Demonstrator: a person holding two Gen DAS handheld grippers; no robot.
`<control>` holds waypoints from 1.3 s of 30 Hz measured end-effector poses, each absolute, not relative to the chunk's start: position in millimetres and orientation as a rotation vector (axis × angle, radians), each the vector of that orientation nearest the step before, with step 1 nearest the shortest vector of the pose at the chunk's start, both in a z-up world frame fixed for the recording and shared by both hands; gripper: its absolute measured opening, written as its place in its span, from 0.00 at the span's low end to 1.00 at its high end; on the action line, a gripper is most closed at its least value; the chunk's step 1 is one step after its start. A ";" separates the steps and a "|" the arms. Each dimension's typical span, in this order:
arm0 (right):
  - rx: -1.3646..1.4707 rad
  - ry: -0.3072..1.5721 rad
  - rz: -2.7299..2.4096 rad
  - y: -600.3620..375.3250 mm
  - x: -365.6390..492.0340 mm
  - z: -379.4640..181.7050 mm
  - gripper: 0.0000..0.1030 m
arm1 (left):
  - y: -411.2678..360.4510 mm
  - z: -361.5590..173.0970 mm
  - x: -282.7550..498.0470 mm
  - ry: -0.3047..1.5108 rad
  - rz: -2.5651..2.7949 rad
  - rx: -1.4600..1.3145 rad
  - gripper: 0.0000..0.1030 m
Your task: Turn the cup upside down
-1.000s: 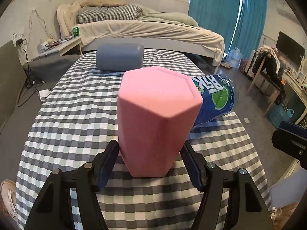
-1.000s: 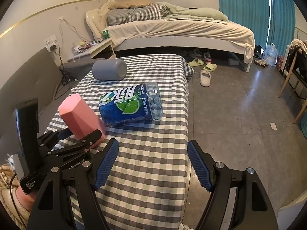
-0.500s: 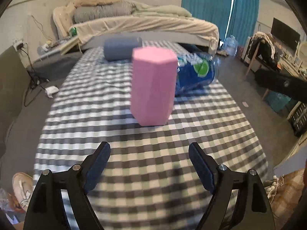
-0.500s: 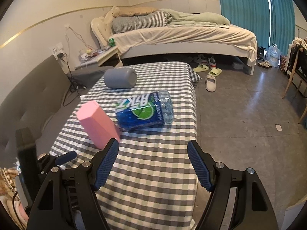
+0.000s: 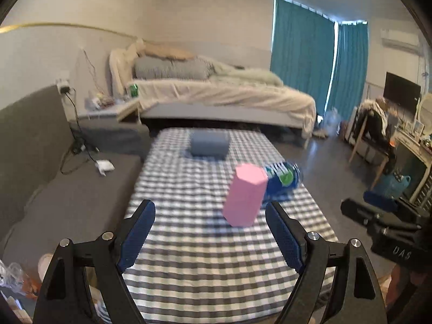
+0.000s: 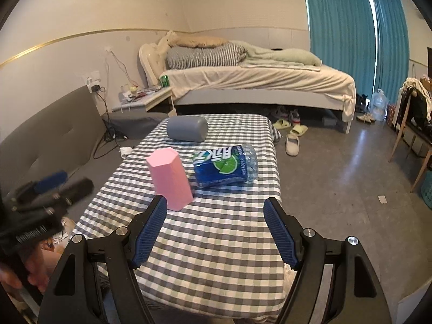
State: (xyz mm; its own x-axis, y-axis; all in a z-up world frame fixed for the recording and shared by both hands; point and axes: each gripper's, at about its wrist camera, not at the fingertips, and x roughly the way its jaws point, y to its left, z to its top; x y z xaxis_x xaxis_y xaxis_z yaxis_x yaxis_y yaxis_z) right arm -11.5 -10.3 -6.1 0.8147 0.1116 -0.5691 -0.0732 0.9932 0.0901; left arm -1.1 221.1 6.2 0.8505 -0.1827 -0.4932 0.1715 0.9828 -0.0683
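Checked grey-and-white cloth covers the bench (image 6: 216, 243), with a bed (image 6: 256, 81) and teal curtains (image 6: 340, 32) beyond it. On the cloth stands the pink cup (image 6: 170, 178), a six-sided tumbler with flat faces, closed end up and mouth down, leaning slightly. Just to its right lies a blue bottle (image 6: 225, 166) on its side, and at the far end a grey cylinder (image 6: 187, 128) also lies down. The right tool (image 6: 214, 233) is spread wide and holds nothing; the left tool (image 5: 210, 236) is likewise wide apart and empty, well short of the cup (image 5: 244, 194). The right view shows slippers (image 6: 293, 137) on the floor and the bottle's label sharply. The left view is blurred, with the bottle (image 5: 282, 179) half hidden behind the cup.
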 end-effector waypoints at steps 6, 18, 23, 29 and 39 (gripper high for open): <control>0.061 0.549 0.067 0.9 -19.4 -8.5 0.94 | 232.9 0.3 -6.9 0.474 -0.099 -0.018 0.99; 0.034 0.511 0.068 7.2 -18.4 -11.9 1.00 | 231.7 -5.0 -9.8 0.478 -0.065 0.000 0.99; 0.041 0.512 0.064 5.7 -18.2 -11.5 1.00 | 232.5 -5.7 -12.4 0.478 -0.063 -0.001 0.99; 0.041 0.508 0.066 5.5 -17.6 -11.8 1.00 | 233.3 -7.2 -12.2 0.486 -0.064 -0.009 0.99; 0.040 0.513 0.062 6.1 -17.5 -12.9 1.00 | 232.8 -7.0 -9.5 0.494 -0.085 -0.021 0.99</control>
